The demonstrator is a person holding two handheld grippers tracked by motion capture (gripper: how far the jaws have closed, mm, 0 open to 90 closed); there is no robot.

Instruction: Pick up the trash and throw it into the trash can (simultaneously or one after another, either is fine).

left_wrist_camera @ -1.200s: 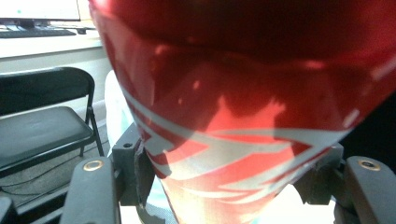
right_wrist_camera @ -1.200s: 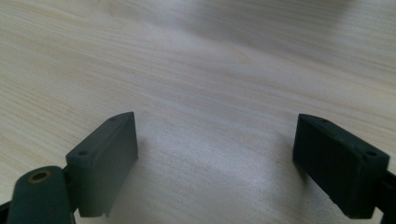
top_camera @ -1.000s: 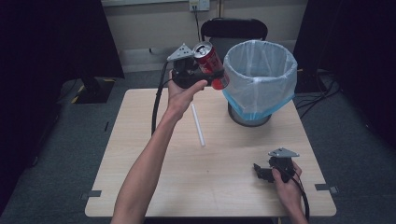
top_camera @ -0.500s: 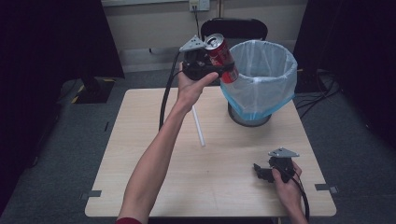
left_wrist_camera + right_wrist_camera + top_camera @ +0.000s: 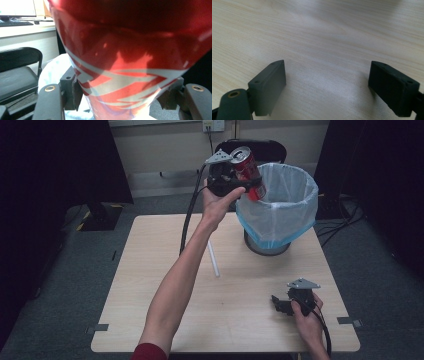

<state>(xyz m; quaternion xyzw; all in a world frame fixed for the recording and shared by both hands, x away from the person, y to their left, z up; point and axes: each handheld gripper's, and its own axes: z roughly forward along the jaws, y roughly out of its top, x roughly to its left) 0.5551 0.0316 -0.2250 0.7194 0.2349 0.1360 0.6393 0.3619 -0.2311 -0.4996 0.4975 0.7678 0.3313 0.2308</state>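
Nearest you, your right gripper rests low on the wooden surface at the near right, fingers spread wide with bare wood between them, holding nothing. Further in, mid-surface, a white straw lies flat, well apart from both grippers. Your left forearm runs up from the near edge to the far side; your left gripper is raised off the surface, fingers clamped on both sides of a red soda can, so closed on the can, fairly wide. Can is tilted, silver top up and away, its lower end at the near-left rim of the trash bin, over the white-and-blue liner. In the left gripper view the can sits right up close between the fingers. Bin stands on the far right of the surface. Beyond it, a black chair and the wall.
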